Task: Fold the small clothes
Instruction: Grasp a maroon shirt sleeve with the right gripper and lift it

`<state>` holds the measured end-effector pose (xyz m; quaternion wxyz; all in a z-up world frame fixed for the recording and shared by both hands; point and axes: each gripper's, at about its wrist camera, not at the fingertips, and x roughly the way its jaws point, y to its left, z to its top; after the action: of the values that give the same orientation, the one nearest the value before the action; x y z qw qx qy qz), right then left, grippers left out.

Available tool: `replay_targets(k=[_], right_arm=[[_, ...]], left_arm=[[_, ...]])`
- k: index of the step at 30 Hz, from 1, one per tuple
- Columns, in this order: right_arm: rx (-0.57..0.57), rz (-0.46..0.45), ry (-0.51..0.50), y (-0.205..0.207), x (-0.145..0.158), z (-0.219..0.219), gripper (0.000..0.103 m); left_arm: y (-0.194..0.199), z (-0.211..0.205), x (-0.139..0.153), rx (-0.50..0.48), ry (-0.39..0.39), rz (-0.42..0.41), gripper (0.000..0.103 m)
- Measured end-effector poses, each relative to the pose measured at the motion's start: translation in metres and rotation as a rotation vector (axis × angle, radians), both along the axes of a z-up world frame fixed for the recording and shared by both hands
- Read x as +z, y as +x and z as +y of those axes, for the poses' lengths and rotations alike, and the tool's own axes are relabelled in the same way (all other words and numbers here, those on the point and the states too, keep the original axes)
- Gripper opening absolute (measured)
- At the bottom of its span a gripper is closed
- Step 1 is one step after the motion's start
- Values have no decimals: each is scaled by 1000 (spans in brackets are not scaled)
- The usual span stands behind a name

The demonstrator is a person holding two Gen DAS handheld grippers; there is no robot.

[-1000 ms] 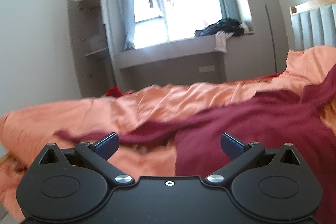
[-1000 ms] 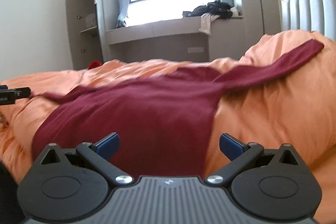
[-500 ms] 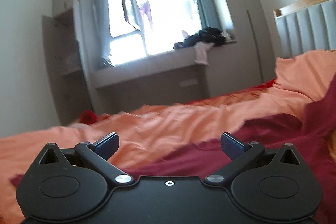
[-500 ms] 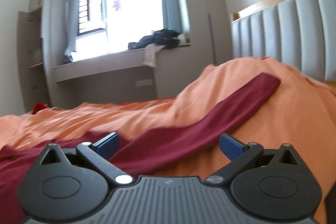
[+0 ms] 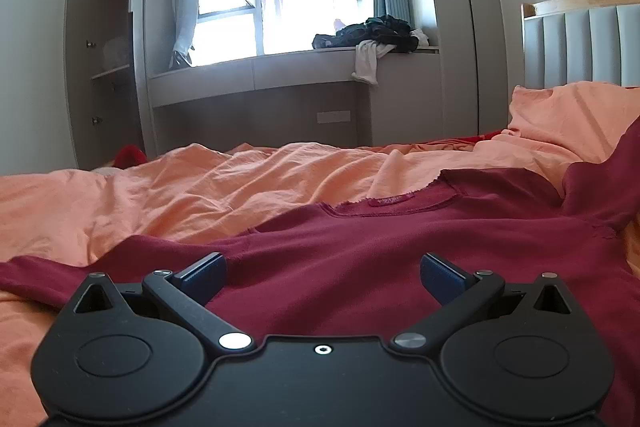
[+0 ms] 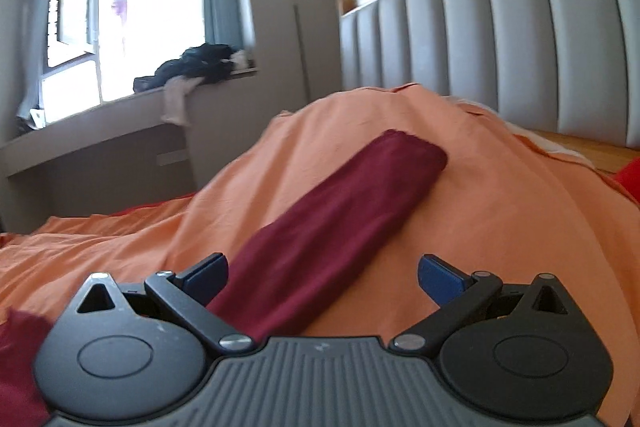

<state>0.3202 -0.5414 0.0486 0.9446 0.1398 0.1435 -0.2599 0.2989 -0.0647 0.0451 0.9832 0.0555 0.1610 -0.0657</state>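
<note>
A dark red long-sleeved top lies spread flat on the bed's orange sheet, its neckline with a small label at 12 o'clock from the left hand-held gripper and its body filling the space directly ahead of and beneath the blue finger pads. One sleeve trails off toward 9 o'clock along the sheet, and the other rises toward 2 o'clock over a hump of bedding, cut off by the frame edge. In the right wrist view that sleeve runs from between the fingers of the right hand-held gripper up toward 1 o'clock, ending in a slightly frayed cuff on the rounded orange mound. Both hand-held grippers have their fingers spread wide and hold nothing; whether the pads touch the cloth cannot be made out. The hem of the top is hidden under the black gripper bodies. The fabric looks soft, matte and knit-like, with raw-looking seams at the collar and shoulder; the sheet is thin and creased. Behind, a padded grey headboard with vertical channels and a wooden cap stands at 1 o'clock in the right wrist view, and a heap of dark clothes sits on the window ledge, its details too small to tell.
</note>
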Motion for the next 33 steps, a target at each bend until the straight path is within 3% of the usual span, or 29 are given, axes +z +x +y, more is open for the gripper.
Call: replay_targets(k=[2,5,7,10,12,13,15,19,23,28,33], right_arm=[[-8,3,5,6,0,-12,103],[-27,-63,49,12,-1,-24,102],[-40,-88,68,18,1,-30,95],[-111,-86,58,27,3,-37,75],[-163,-57,26,32,1,-36,50],[-183,-40,6,34,0,-33,42],[-191,-27,-20,36,0,-28,13],[-183,-50,-73,29,11,-11,9],[-131,-82,-247,20,41,30,9],[33,-160,-477,7,80,108,9],[231,-215,-624,-4,102,195,9]], left_arm=[[-2,0,-1,0,0,1,103],[0,-3,-4,-6,19,13,103],[1,-5,-7,-8,32,14,103],[1,-7,-9,-5,41,14,103],[0,-7,-11,-3,43,16,103],[0,-8,-11,-3,43,17,103],[2,-7,-12,-3,38,22,103],[4,-3,-11,-2,9,35,103],[4,2,-9,8,-26,40,103],[-1,11,0,16,-81,21,103],[-7,28,12,51,-158,10,103]])
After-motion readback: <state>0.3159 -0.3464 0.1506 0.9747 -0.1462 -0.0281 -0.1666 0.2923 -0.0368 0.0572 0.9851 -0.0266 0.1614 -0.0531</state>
